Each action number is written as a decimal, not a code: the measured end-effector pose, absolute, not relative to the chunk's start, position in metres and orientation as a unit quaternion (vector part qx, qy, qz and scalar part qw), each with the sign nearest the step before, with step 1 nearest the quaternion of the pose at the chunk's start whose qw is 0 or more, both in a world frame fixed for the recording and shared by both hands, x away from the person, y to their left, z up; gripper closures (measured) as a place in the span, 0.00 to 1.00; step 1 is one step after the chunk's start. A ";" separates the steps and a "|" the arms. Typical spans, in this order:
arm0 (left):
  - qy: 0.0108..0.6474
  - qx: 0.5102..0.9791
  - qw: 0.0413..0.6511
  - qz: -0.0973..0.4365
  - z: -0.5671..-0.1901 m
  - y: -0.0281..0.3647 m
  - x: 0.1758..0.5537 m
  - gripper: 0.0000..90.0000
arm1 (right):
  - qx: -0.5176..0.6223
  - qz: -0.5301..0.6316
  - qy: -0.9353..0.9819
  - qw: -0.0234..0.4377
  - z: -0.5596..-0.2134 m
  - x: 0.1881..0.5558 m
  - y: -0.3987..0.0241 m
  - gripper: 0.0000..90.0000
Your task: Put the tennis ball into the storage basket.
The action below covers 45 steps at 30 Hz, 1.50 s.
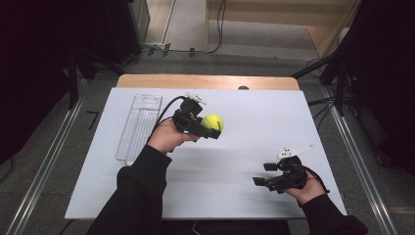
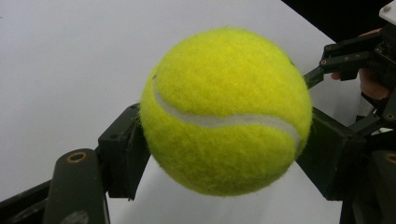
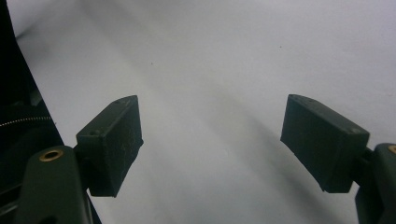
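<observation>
Left tongs (image 1: 211, 128): my jaws are clamped on the fuzzy yellow tennis ball (image 1: 213, 122), one pad at each side, lifted off the table.
Right tongs (image 1: 263, 174): my jaws stand wide apart, holding nothing, well to the ball's right and nearer me.
Clear plastic tray (image 1: 138, 127): left of the ball, lying on the white table (image 1: 244, 127).

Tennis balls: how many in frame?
1. The tennis ball is clamped in the left tool, held above the white table, just right of the clear tray.
</observation>
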<state>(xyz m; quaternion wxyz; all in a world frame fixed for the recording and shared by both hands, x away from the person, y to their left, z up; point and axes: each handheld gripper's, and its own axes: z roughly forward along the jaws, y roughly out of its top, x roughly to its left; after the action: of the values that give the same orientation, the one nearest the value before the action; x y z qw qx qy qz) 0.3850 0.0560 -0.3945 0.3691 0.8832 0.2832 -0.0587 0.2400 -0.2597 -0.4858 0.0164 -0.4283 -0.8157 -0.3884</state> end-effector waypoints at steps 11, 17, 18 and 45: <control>0.294 0.880 0.369 -0.056 -0.393 0.067 0.389 0.29 | -0.428 -0.388 -0.816 0.017 -0.486 0.240 -0.259 0.20; 0.304 0.878 0.367 -0.051 -0.394 0.074 0.392 0.29 | -0.427 -0.388 -0.816 0.017 -0.486 0.240 -0.259 0.20; 0.305 0.877 0.367 -0.051 -0.394 0.075 0.393 0.29 | -0.428 -0.388 -0.816 0.017 -0.486 0.240 -0.259 0.20; 0.339 0.867 0.364 -0.030 -0.391 0.104 0.402 0.29 | -0.428 -0.387 -0.817 0.018 -0.486 0.240 -0.259 0.20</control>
<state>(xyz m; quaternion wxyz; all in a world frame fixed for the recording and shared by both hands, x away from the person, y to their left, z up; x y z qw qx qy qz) 0.4019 0.1044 -0.3909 0.3638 0.8670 0.3392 -0.0298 0.2399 -0.2588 -0.4858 0.0181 -0.4282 -0.8167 -0.3865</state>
